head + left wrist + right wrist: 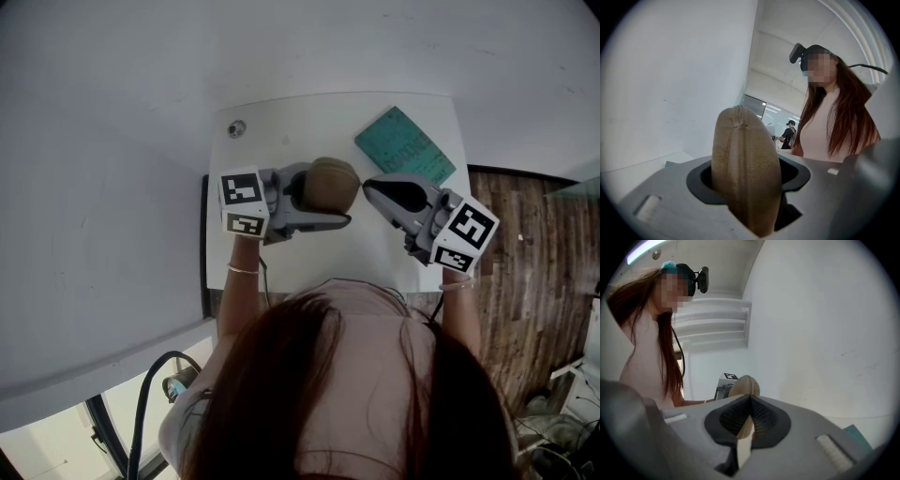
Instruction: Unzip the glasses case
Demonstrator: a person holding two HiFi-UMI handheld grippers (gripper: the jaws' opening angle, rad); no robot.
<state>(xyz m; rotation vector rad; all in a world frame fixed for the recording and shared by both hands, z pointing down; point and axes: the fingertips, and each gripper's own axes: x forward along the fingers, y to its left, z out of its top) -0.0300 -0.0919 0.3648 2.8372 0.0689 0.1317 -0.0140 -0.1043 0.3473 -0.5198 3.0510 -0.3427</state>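
Glasses case [330,184], brown and oval, is pinched upright in the left gripper [326,199] above the white table [281,117]. At its 3 o'clock, the right gripper [367,187] has its jaws pressed together at the case's edge. A teal card [405,145] lies at 1 o'clock.

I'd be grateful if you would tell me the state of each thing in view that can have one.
Case, held up off the table, zip seam looks closed.
Left gripper, shut on the case.
Right gripper, shut on a thin pale tab, probably the zip pull.
Teal card, lying flat on the table, not touched.
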